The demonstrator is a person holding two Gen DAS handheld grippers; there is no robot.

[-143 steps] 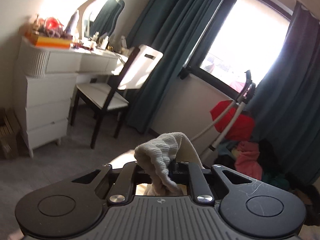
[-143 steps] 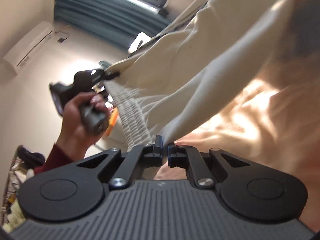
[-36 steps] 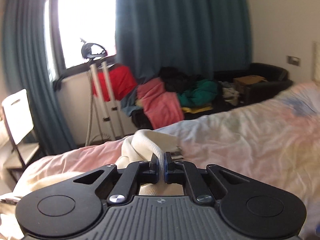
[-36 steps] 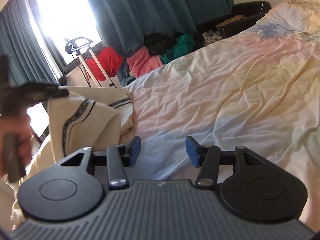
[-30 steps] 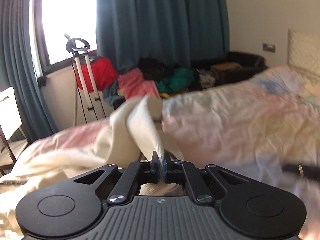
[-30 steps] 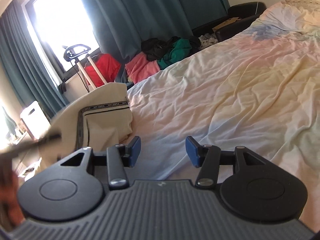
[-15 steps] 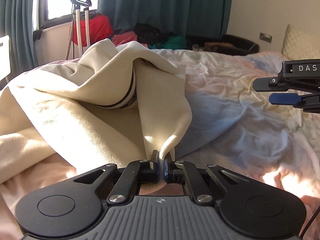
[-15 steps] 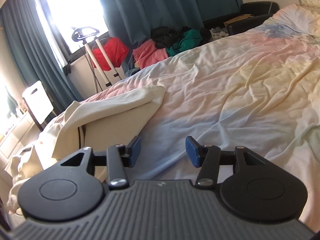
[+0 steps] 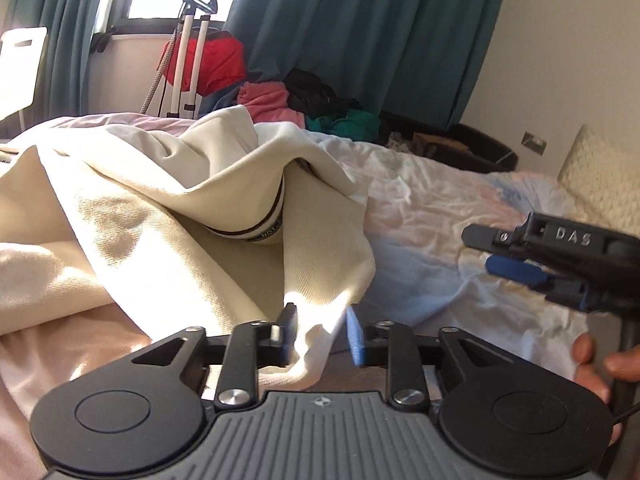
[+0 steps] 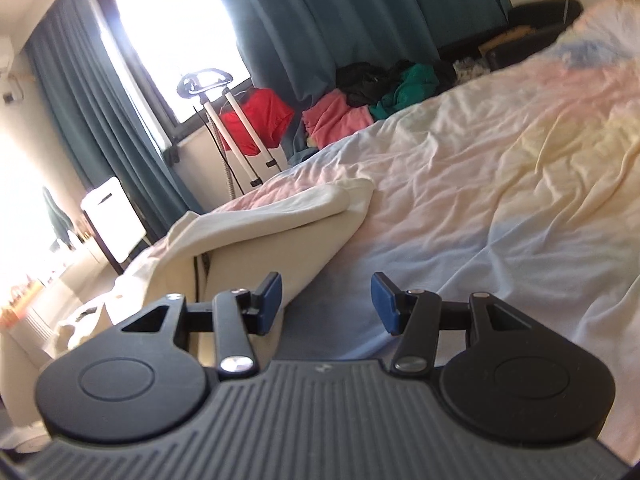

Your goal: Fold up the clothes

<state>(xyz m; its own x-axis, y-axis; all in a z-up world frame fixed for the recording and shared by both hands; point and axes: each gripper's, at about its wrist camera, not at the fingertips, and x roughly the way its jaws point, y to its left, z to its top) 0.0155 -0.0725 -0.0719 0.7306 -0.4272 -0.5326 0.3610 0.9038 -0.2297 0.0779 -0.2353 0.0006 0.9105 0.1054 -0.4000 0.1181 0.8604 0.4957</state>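
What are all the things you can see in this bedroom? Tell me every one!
Cream garment: one, cream with a dark striped band, crumpled on the near side of the bed.
Bed sheet: one, pale pastel, wrinkled, covers the bed.
Pillow: one, cream, far right on the bed.
Clothes pile: one heap, pink, black and green, beyond the bed.
Red cloth: one, red, under the window.
Steamer stand: one, white poles, by the window.
Curtains: teal, beside the window.
Chair: one, white, left by the curtain.
Left hand-held gripper: one, black with blue pads, open, garment edge between its fingers.
Right hand-held gripper: one, black with blue pads, open, over the sheet.
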